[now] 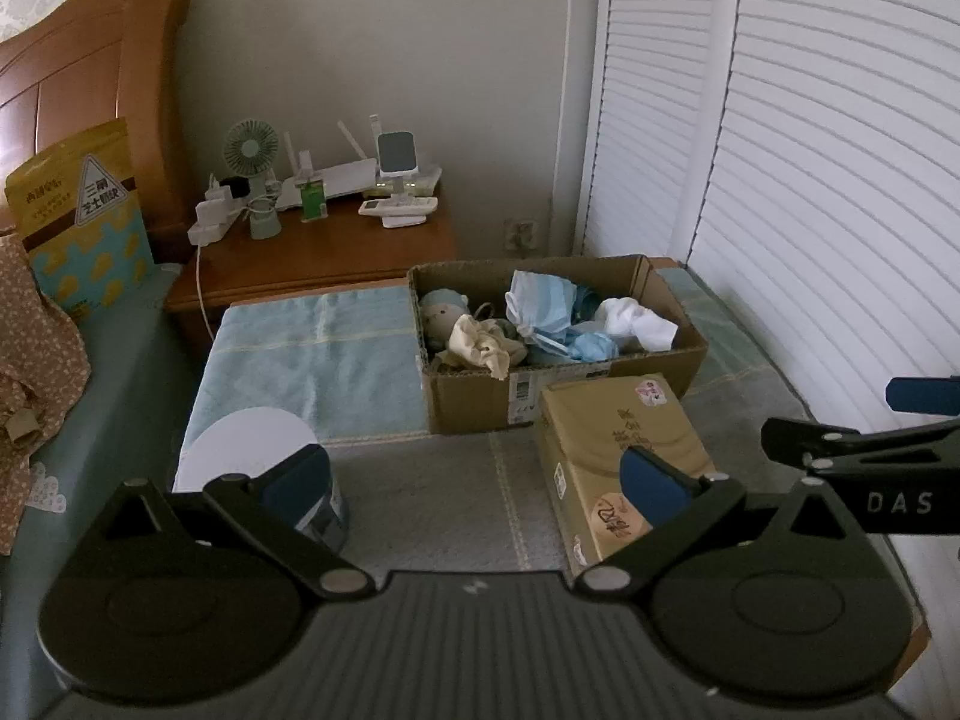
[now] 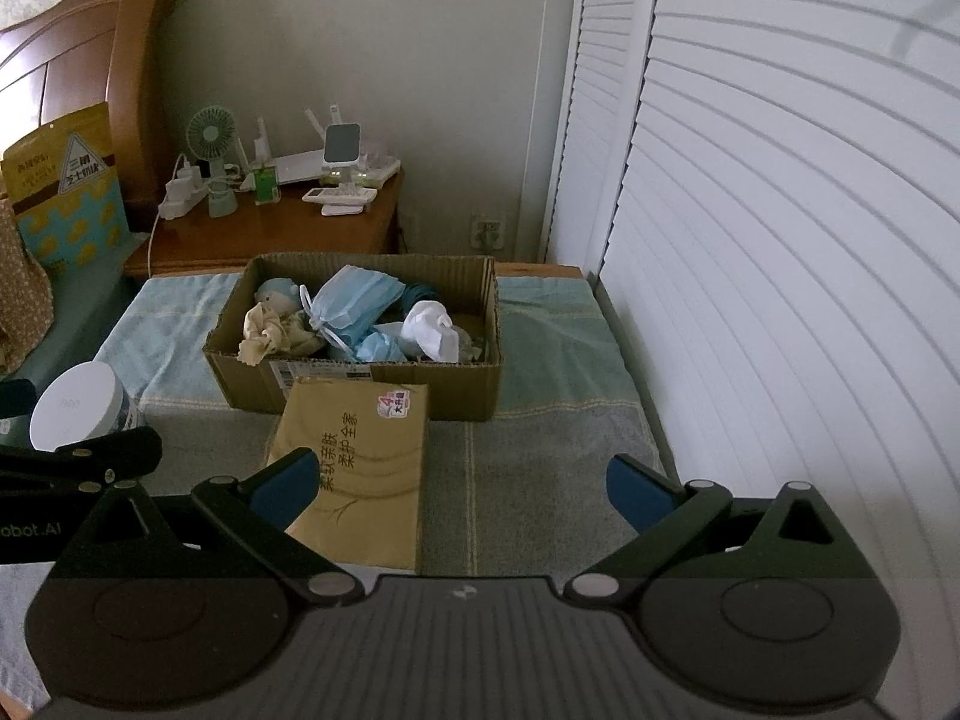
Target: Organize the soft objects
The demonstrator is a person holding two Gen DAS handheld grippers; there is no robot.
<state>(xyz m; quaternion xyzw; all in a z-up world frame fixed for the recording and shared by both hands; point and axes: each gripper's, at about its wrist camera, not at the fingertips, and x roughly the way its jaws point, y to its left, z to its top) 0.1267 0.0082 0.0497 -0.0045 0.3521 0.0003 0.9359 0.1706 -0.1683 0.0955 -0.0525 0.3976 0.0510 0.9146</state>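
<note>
An open cardboard box point(image 1: 474, 405) point(image 2: 258, 387) stands on a towel-covered surface. In it lie a small doll point(image 1: 447, 315) point(image 2: 273, 309), blue face masks point(image 1: 543, 297) point(image 2: 360, 297) and a white cloth point(image 1: 639, 321) point(image 2: 432, 327). A tan tissue pack point(image 1: 624, 438) point(image 2: 366, 456) lies in front of the box. My left gripper point(image 1: 474, 483) is open and empty, above the towel between a white-lidded jar point(image 1: 252, 447) point(image 2: 78, 405) and the tissue pack. My right gripper point(image 2: 462, 489) is open and empty, its left finger over the tissue pack; it also shows at the right edge of the left wrist view point(image 1: 864, 420).
A wooden nightstand point(image 1: 324, 258) point(image 2: 198, 243) behind holds a small fan point(image 1: 252, 150), a router and chargers. A yellow snack bag point(image 1: 78, 210) point(image 2: 66, 186) leans on the headboard. A patterned brown cloth point(image 1: 36, 348) lies at left. White louvered doors point(image 1: 810, 180) point(image 2: 780, 240) line the right.
</note>
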